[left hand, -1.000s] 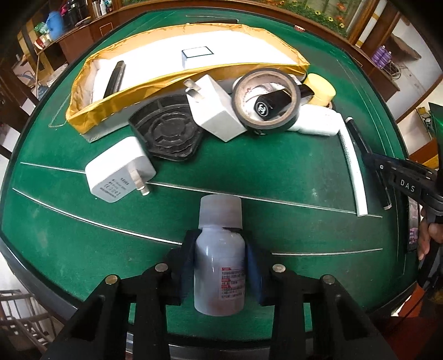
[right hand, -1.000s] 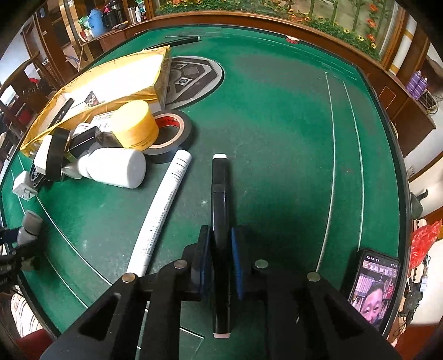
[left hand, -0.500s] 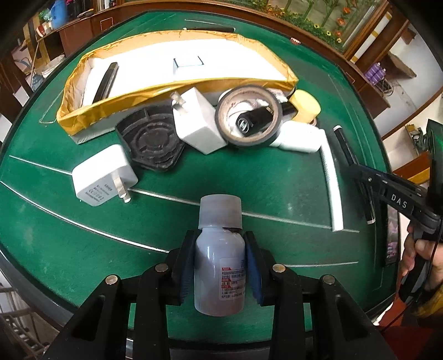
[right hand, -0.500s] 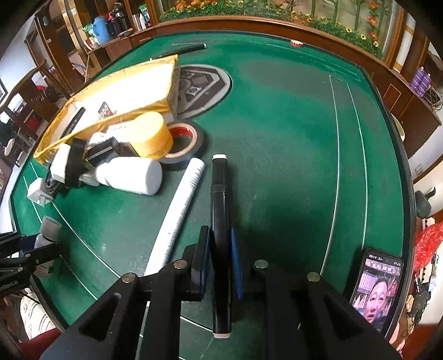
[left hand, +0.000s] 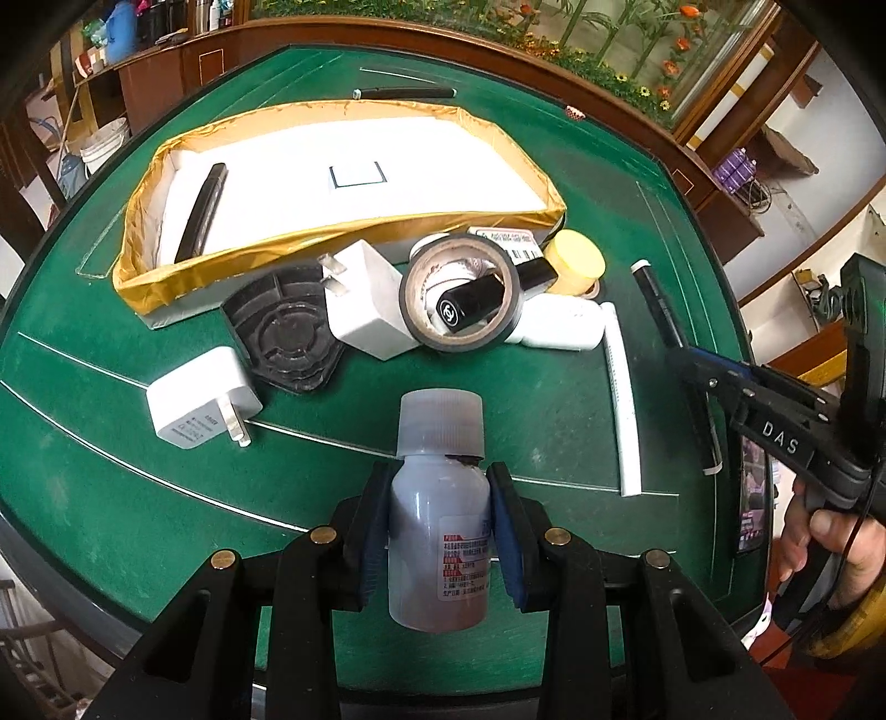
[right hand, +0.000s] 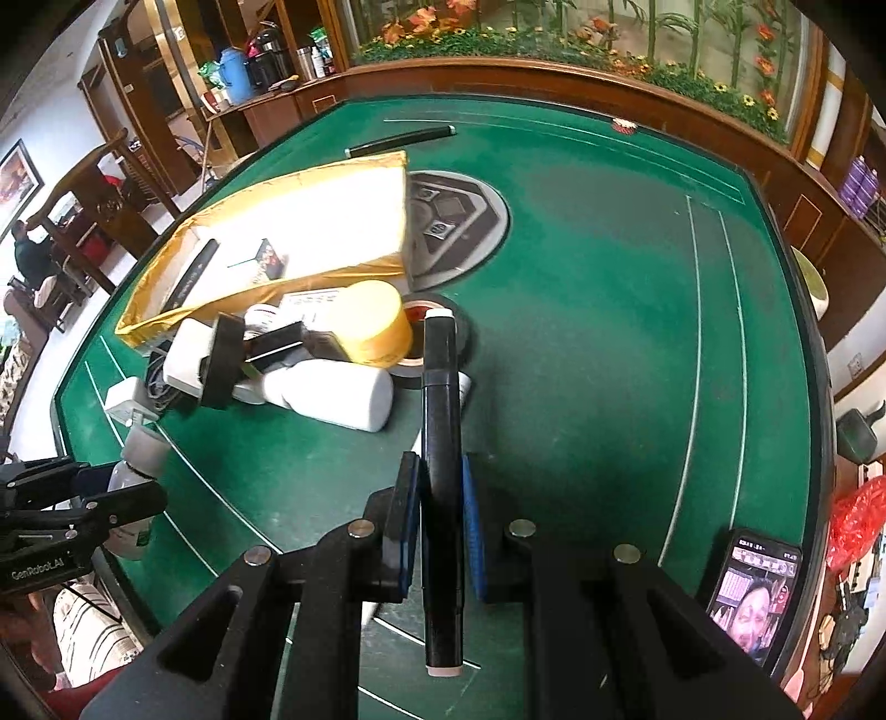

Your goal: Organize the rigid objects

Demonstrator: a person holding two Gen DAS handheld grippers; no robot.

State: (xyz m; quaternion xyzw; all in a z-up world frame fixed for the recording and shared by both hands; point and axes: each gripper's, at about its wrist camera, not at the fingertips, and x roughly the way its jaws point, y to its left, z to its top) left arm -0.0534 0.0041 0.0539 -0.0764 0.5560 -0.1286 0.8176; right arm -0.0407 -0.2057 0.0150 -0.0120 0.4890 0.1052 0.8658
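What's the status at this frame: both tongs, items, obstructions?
Left tongs shut on white bottle. Right tongs shut on black marker. Both clear of table. Gold-rimmed box open; clutter piled before it.

Home or tea-room interior – green felt game table [right hand: 609, 332]; carved wood cabinets [right hand: 166, 111]; flower planter [right hand: 554, 39].

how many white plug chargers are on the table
2. One charger lies alone, nearest the small bottle's side; the other leans between the black vent piece and tape roll. More may hide in the pile.
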